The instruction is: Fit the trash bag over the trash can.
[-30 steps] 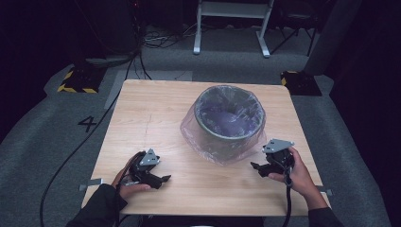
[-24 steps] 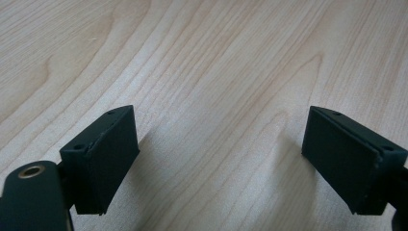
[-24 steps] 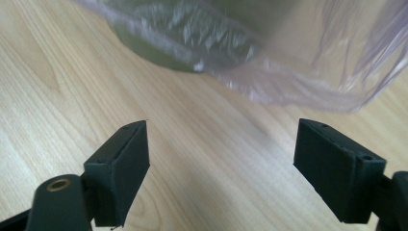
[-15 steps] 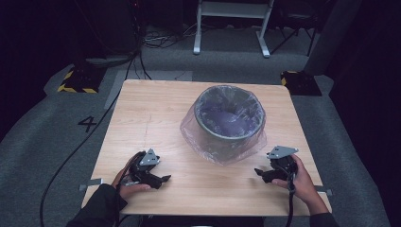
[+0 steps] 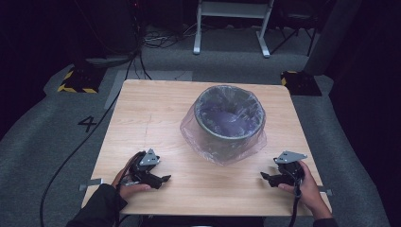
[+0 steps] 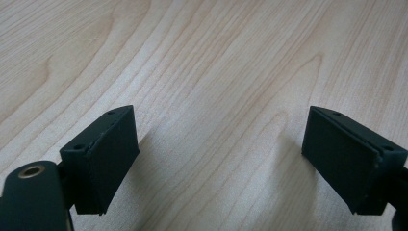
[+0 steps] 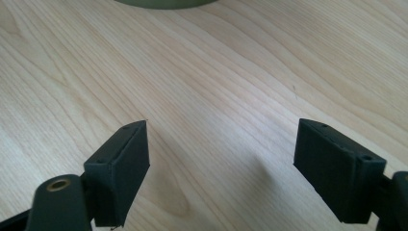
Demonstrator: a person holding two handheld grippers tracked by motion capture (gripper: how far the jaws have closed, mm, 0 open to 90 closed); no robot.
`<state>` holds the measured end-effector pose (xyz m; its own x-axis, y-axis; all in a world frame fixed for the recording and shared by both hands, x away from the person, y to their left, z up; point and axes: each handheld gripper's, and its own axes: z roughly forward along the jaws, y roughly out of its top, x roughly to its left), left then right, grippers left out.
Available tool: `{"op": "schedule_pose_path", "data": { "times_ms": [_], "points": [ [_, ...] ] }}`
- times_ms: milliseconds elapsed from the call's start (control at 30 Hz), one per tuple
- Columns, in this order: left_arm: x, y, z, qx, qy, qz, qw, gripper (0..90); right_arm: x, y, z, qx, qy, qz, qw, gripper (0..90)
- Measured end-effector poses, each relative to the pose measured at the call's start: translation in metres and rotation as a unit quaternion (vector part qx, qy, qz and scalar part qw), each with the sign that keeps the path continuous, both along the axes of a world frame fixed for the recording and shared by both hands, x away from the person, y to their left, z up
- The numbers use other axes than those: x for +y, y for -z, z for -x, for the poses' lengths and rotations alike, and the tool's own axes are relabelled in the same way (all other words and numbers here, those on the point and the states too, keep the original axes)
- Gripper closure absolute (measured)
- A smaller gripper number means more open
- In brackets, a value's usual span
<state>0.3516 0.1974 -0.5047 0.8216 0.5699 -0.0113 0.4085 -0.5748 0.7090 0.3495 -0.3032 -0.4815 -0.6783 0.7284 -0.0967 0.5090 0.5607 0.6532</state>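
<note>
A grey bin [image 5: 230,118] lined with a clear plastic bag [image 5: 222,151] stands upright on the wooden tabletop [image 5: 156,113], toward its far right part; the bag's loose film spills over the rim and bunches around the bin's foot. The bin serves as the landmark here.

The left hand-held gripper [image 5: 163,179] lies low on the tabletop, to the near left of the bin and well apart from it, held by the person's left hand [image 5: 127,182]. In the left gripper view its jaws stand wide, with bare wood between them and nothing gripped.

The right hand-held gripper [image 5: 265,177] sits to the near right of the bin, near the bag's spread edge without touching it, in the person's right hand [image 5: 307,184]. In the right gripper view its jaws are also spread wide over bare wood, and the bin's lower edge [image 7: 163,4] shows at the top, ahead of them.
</note>
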Motion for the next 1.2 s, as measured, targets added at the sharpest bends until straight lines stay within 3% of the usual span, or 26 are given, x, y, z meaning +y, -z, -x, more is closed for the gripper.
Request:
{"op": "schedule_pose_path", "data": {
  "times_ms": [533,667,767,1200],
  "points": [
    [0.000,0.000,0.000,0.000,0.000,0.000,1.0000,12.1,-0.023,0.013,0.012,0.004,0.021,-0.029,0.9993,19.6],
    [0.000,0.000,0.000,0.000,0.000,0.000,1.0000,12.1,-0.032,0.018,0.016,0.002,0.035,-0.057,0.9977,18.3],
    [0.000,0.000,0.000,0.000,0.000,0.000,1.0000,12.2,-0.038,0.022,0.021,-0.013,0.040,-0.073,0.9964,18.1],
    [0.000,0.000,0.000,0.000,-0.001,0.000,1.0000,12.1,-0.052,0.022,0.030,-0.017,0.068,-0.074,0.9948,17.5]
  ]
}}
